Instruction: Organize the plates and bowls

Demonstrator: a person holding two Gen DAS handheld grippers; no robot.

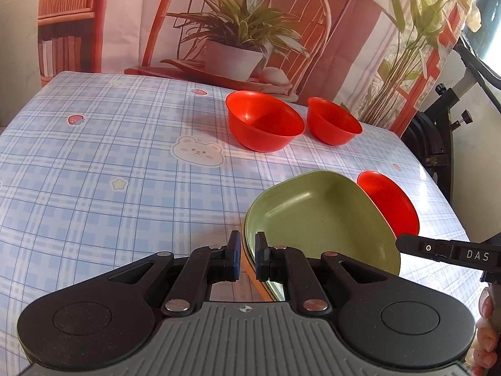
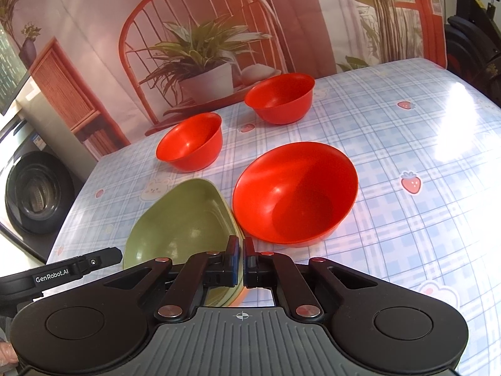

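A green plate [image 1: 316,216] lies on an orange plate [image 1: 250,269], and only the orange rim shows. My left gripper [image 1: 247,244] is shut on the near rims of both. My right gripper [image 2: 241,250] is shut on the green plate [image 2: 181,219] at its right rim. One of its fingers [image 1: 432,249] reaches in from the right in the left wrist view. A large red bowl [image 2: 294,191] stands right beside the plates. Two more red bowls [image 2: 191,142] [image 2: 281,97] sit farther back, upright and apart.
The table wears a blue plaid cloth [image 1: 94,172] with bunnies and strawberries. A printed backdrop [image 1: 219,31] hangs along its far edge. An exercise bike [image 1: 438,131] stands off one end and a washing machine [image 2: 34,188] off the other.
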